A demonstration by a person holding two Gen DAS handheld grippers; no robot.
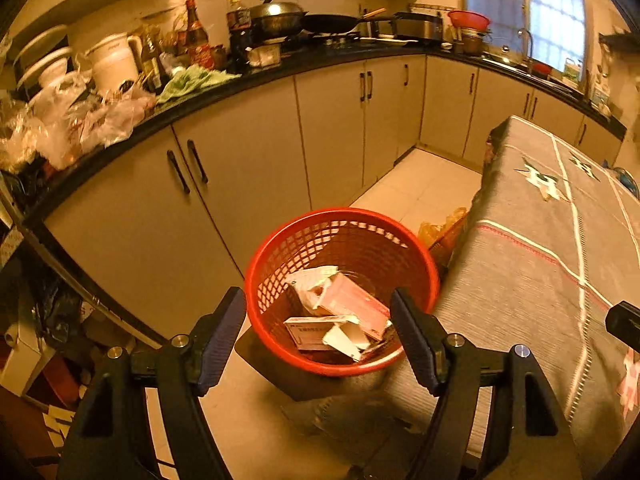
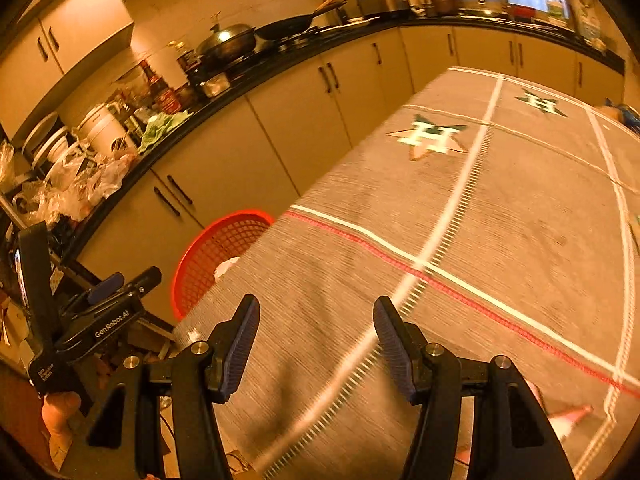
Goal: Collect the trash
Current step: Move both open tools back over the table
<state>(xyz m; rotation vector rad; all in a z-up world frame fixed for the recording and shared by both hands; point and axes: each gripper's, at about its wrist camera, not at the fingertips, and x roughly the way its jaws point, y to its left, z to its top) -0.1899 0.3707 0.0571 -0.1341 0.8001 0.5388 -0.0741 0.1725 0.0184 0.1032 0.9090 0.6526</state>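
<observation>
Left gripper [image 1: 318, 334] wide, empty, above red basket [image 1: 416, 256] lower centre; right gripper [image 2: 316, 338] wide, empty, over tablecloth [image 2: 500, 208]; risk: knocking basket over

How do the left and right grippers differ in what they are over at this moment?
The left gripper hangs over the red basket holding cardboard scraps; the right gripper hangs over the grey tablecloth. The basket is beside the table, below its edge. Both grippers are open and hold nothing.

Ahead of you, cream cabinet doors [image 1: 248, 168] with black handles run under a dark countertop [image 1: 280, 68]. On it stand a lidded steel wok [image 1: 276, 16], a white kettle [image 1: 114, 60] and a crumpled green cloth [image 1: 192, 80].
</observation>
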